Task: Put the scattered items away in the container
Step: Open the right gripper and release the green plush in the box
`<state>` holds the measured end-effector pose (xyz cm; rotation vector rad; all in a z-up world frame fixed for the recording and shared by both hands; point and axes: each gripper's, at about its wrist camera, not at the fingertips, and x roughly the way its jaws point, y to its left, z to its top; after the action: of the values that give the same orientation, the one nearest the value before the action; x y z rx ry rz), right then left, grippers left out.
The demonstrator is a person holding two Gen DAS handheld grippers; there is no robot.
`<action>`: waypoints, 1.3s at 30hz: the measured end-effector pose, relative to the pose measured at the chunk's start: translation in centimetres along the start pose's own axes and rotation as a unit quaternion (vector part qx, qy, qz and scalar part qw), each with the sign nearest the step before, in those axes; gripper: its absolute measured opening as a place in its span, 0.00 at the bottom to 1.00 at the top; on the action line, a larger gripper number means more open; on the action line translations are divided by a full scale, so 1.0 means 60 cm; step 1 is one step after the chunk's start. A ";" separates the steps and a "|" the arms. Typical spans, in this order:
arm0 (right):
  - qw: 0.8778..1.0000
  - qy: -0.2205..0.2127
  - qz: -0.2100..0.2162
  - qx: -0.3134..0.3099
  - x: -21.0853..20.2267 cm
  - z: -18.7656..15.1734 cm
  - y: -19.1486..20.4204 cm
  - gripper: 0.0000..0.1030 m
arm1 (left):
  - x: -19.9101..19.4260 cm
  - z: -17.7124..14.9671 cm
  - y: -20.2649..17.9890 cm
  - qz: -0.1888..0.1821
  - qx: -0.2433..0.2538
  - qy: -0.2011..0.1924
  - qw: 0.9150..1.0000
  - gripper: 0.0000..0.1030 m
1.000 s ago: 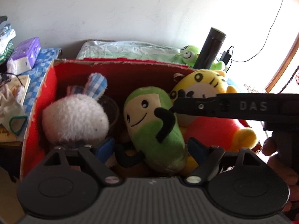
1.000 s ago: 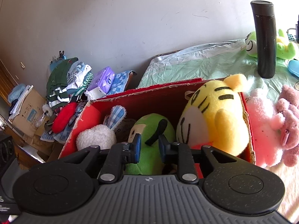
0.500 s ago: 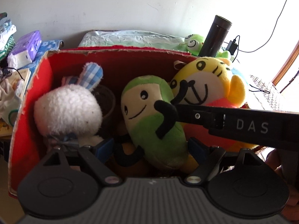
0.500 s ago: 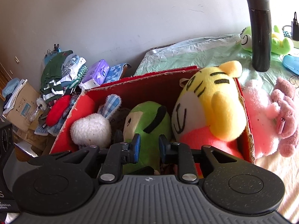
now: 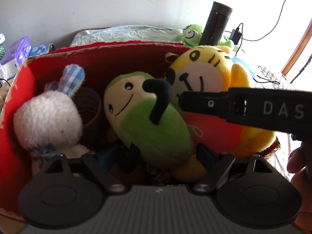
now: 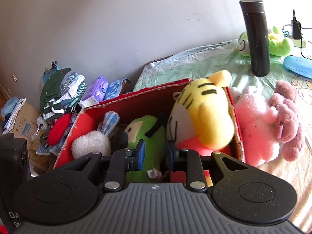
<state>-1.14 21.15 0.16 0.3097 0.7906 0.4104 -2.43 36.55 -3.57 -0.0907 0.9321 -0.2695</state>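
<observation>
A red cardboard box (image 5: pixel 117 58) (image 6: pixel 148 99) holds a white rabbit plush (image 5: pixel 46 119) (image 6: pixel 91 144), a green plush (image 5: pixel 148 120) (image 6: pixel 148 134) and a yellow tiger plush (image 5: pixel 210 78) (image 6: pixel 204 113). My left gripper (image 5: pixel 158 154) is open, its fingers either side of the green plush's lower end. My right gripper (image 6: pixel 154 153) is nearly closed with a narrow gap, empty, above the box over the green plush; it also shows in the left wrist view (image 5: pixel 243 105), in front of the tiger. A pink plush (image 6: pixel 259 124) lies on the bed right of the box.
A black flask (image 6: pixel 255 39) (image 5: pixel 216 25) and a green frog plush (image 6: pixel 276 42) stand on the bed behind the box. A blue object (image 6: pixel 298 66) lies far right. Clothes, a purple tissue pack (image 6: pixel 95 89) and cardboard boxes are at the left.
Both grippers have moved closer to and lower over the box. The right gripper's finger has slid across the tiger's front. The jaws keep their spacing.
</observation>
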 end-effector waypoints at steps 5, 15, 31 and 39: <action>1.000 -0.003 0.003 0.008 0.001 -0.005 -0.006 0.25 | -0.002 -0.001 0.000 0.002 0.003 0.000 1.000 0.82; 1.000 -0.008 -0.004 -0.008 0.003 -0.019 -0.008 0.25 | -0.032 -0.009 0.014 -0.005 -0.001 -0.029 1.000 0.87; 0.998 -0.047 -0.012 -0.037 0.002 -0.049 -0.002 0.27 | -0.053 -0.049 0.019 0.015 -0.026 -0.099 0.995 0.90; 0.997 -0.051 -0.011 -0.056 -0.001 -0.054 0.003 0.28 | -0.074 -0.063 0.004 0.059 0.003 -0.141 0.988 0.91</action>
<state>-3.64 21.66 -1.88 0.2157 0.6689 0.4130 -7.91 38.10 -2.40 -0.0653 0.6527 -0.1439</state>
